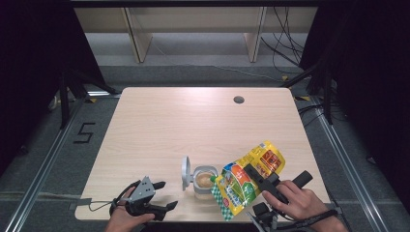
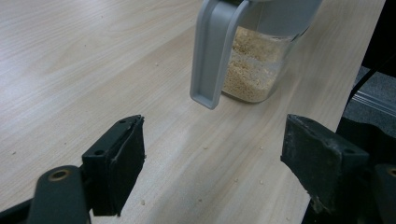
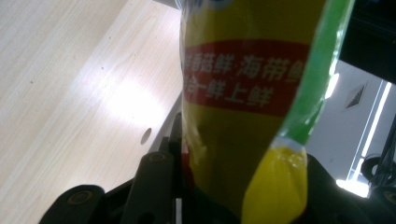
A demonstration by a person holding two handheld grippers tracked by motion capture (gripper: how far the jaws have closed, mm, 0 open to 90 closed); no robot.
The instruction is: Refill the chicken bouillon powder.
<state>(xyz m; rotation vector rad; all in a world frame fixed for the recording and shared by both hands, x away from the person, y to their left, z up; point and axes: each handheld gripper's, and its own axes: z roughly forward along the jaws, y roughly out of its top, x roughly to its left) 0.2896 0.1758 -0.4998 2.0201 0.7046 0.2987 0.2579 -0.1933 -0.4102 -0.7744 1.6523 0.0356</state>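
While the right gripper [image 1: 255, 178] is clamped on a yellow-green pouch [image 1: 245, 180], the left gripper [image 1: 162, 194] is held with its jaws spread wide and nothing between them. From the high view, the pouch is seen tilted over a small clear jar [image 1: 204, 182], its lower corner just beside the jar's mouth; whether they touch cannot be told. The jar's grey flip lid [image 1: 186, 172] is stood open on the jar's left side. The jar is placed near the front edge of the wooden table [image 1: 193, 121], between the two grippers. The left gripper is rested low at the front left of the table, held by a hand [image 1: 123, 217]; the right hand [image 1: 297, 200] is wrapped around its gripper's body.

Pale granules inside the jar [image 2: 254, 65] are made out in the left gripper view, with the hanging lid [image 2: 212, 51] in front, plus crumbs scattered on the tabletop [image 2: 70, 60]; none of that is resolved from above. Red banding with white lettering on the pouch [image 3: 243, 79] is given close up in the right gripper view, the pouch pinched between the black jaws. A round hole [image 1: 238, 100] in the table's far side is caught from above.
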